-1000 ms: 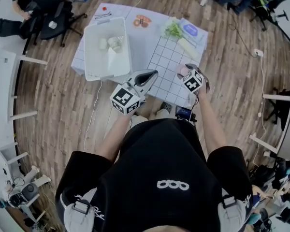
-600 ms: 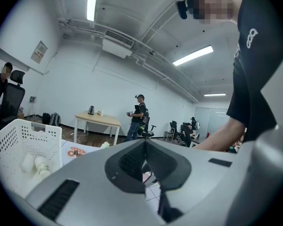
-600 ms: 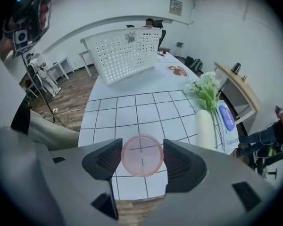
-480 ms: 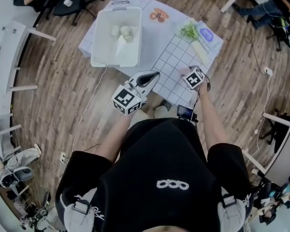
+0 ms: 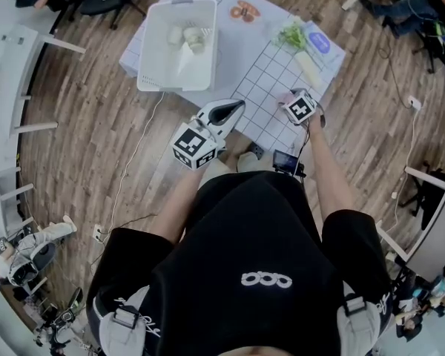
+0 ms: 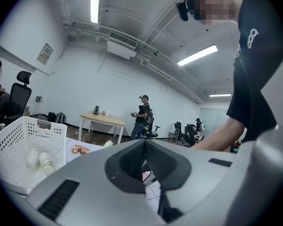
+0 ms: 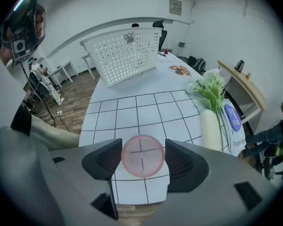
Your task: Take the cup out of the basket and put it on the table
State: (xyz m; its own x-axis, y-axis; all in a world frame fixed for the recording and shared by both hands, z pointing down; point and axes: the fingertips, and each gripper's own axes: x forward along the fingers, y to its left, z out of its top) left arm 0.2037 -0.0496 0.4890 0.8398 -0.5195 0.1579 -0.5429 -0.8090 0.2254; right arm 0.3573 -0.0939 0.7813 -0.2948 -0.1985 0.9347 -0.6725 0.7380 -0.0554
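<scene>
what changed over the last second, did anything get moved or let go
Nothing taken or let go. Only the head view swung, so the table sits a little higher in frame. The right gripper stays shut on the pink cup over the near edge of the grid mat, the left gripper stays shut and empty, and the basket has not moved on the table.

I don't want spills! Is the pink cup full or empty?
Looks empty: grid lines of the table show clearly through the pink cup.
</scene>
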